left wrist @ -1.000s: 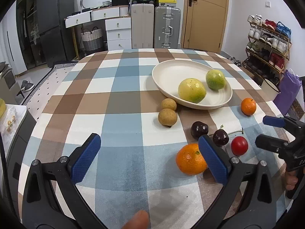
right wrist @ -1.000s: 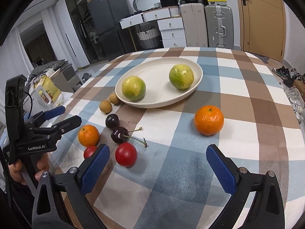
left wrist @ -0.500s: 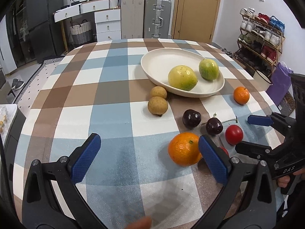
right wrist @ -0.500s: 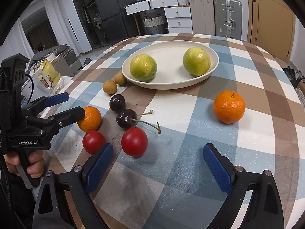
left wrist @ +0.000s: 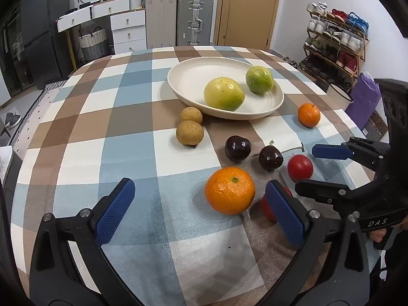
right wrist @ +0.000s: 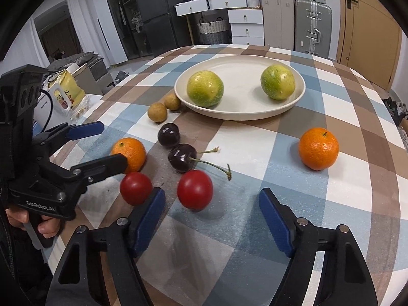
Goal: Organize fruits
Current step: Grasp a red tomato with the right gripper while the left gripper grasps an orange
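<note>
A cream plate (left wrist: 193, 76) (right wrist: 244, 66) holds two green-yellow fruits (left wrist: 224, 93) (left wrist: 259, 80). On the checked cloth lie two brown longans (left wrist: 190, 132), two dark cherries (left wrist: 237, 149) (left wrist: 270, 157), two red tomatoes (right wrist: 195, 189) (right wrist: 136, 188) and two oranges (left wrist: 230, 190) (right wrist: 318, 148). My left gripper (left wrist: 201, 211) is open, just short of the near orange. My right gripper (right wrist: 211, 219) is open, just behind one red tomato. Each gripper shows in the other's view (left wrist: 329, 168) (right wrist: 102, 148).
The round table's edge (left wrist: 33, 132) curves off on the left. Beyond it stand suitcases (left wrist: 195, 17), white drawers (left wrist: 127, 30) and a shoe rack (left wrist: 336, 40). A purple bag (left wrist: 363, 99) sits at the right.
Both grippers have moved forward and lower towards the fruit. The right gripper's jaws have narrowed somewhat around the red tomato's line. The fruit has not moved.
</note>
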